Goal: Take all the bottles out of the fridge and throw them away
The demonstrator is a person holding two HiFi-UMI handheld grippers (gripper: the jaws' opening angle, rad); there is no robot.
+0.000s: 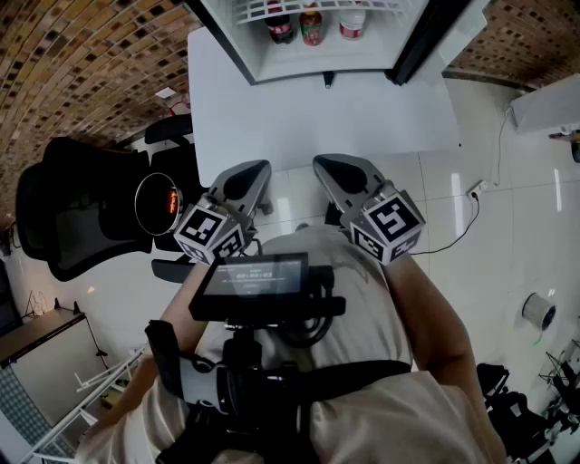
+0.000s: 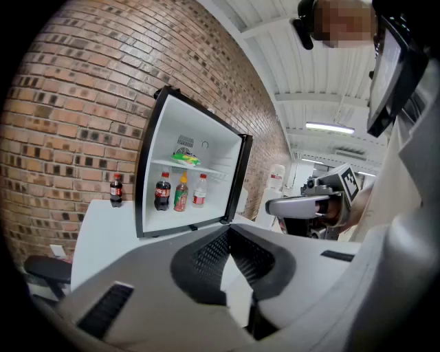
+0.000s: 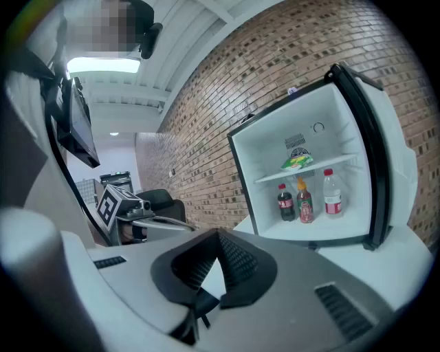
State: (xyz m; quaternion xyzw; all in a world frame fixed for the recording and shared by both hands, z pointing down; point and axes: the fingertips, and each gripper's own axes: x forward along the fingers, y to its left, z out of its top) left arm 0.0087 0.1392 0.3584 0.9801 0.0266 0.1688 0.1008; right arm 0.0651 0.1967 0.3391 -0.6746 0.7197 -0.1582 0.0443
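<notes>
Nothing taken yet; left gripper (image 1: 246, 174) and right gripper (image 1: 333, 169) hover at the tabletop (image 1: 362, 118) near edge, fingers (image 2: 199, 258) pressed together, empty; next, open one and reach for the bottles (image 1: 311, 25) in the fridge (image 1: 317, 65).

Left tool (image 1: 256, 169) and right tool (image 1: 323, 165) side by side, jaws together, empty

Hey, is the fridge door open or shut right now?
Open. The fridge door is swung wide to the side, and the three bottles standing inside are in plain view.
</notes>
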